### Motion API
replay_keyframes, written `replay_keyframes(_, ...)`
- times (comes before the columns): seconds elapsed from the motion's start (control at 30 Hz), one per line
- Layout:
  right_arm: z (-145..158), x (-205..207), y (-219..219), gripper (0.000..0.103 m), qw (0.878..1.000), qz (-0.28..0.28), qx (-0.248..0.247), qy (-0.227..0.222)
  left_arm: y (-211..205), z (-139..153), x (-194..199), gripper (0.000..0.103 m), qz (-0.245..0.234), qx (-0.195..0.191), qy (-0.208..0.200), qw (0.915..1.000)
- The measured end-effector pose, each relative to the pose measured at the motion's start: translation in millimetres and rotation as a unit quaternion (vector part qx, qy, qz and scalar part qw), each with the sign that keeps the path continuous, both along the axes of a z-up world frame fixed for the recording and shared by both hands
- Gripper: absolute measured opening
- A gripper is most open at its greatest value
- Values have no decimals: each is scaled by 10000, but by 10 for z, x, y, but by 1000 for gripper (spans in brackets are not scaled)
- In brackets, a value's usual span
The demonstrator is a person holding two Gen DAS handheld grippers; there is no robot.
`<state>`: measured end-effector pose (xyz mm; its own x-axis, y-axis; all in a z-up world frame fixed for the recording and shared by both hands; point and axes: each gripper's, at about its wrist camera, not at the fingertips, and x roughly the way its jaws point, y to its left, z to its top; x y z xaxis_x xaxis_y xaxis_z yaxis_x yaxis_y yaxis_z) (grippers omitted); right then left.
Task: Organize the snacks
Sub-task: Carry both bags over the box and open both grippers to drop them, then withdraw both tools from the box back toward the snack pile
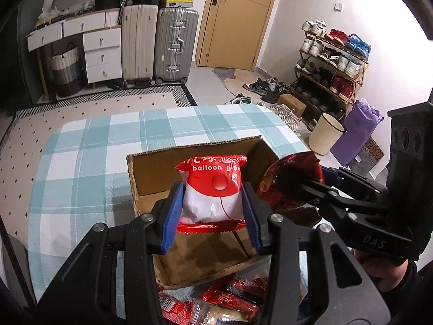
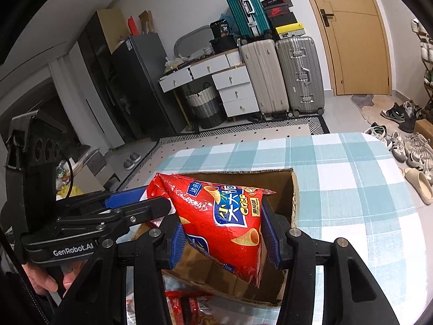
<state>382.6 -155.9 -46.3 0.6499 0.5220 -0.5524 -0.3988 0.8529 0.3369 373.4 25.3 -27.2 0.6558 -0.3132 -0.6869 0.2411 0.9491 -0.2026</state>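
An open cardboard box [image 1: 151, 168] stands on the checked tablecloth [image 1: 89, 146]. My left gripper [image 1: 212, 203] is shut on a red and white "balloon" snack pack [image 1: 213, 189] and holds it over the box. My right gripper [image 2: 222, 233] is shut on a red crisp bag [image 2: 224, 222] and holds it above the same box [image 2: 293, 189]. The right gripper [image 1: 292, 187] with its bag [image 1: 295, 170] shows at the box's right side in the left wrist view. The left gripper [image 2: 135, 203] shows at the left in the right wrist view.
Several red snack packs [image 1: 230, 298] lie on the table in front of the box, also in the right wrist view [image 2: 189, 306]. Beyond the table are suitcases [image 1: 159, 43], drawers [image 1: 100, 54], a shoe rack [image 1: 330, 67], a bin [image 1: 324, 135] and a door [image 1: 238, 19].
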Motion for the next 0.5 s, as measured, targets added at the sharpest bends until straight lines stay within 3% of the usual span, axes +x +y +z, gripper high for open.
replay_keyframes(0.13,-53,38,-2,50,10000,-13,-57,16,-2,-101,67,42,-5,36,102,9999)
replay_keyframes(0.2,-75,66,9,58,9999,-16,-107,87,-8,-145,106,63,23,174,153,9997)
replay_keyframes(0.27,-85,75,24,72,9997,56,-122,180,19,-150,69,70,82,198,60,9998)
replay_keyframes(0.5,23,-90,-61,73,9999,-43,-82,-76,143,-37,-106,70,246,177,-119,9995)
